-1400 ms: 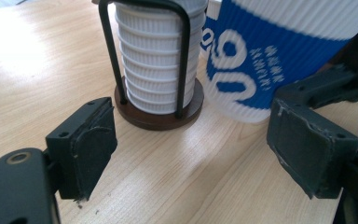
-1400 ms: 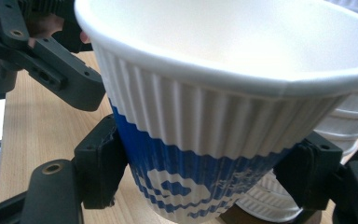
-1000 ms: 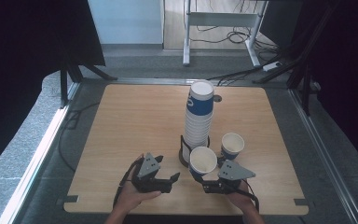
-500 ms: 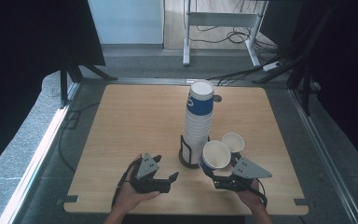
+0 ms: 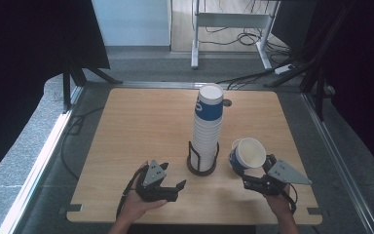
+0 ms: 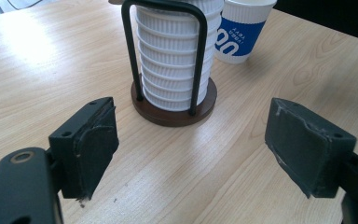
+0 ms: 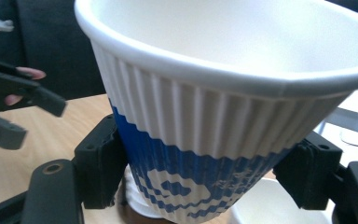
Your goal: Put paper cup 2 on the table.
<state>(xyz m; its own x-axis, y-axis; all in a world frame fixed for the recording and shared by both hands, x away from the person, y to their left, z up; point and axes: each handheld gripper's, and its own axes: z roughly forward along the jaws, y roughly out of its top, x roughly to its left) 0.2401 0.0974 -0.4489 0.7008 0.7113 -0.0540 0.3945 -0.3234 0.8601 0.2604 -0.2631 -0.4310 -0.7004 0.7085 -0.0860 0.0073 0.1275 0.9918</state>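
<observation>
Wooden table [image 5: 141, 126], right tool [image 5: 251, 181] clamped on lifted cup [image 5: 247, 155], left tool [image 6: 191, 147] apart, second cup [image 6: 242, 30] behind stack [image 6: 172, 56]

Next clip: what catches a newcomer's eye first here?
The tall stack of paper cups in its black wire holder at mid-table stands out first. Just right of it, the right gripper grips a tilted blue-and-white cup off the table. The left gripper rests open near the front edge.
</observation>
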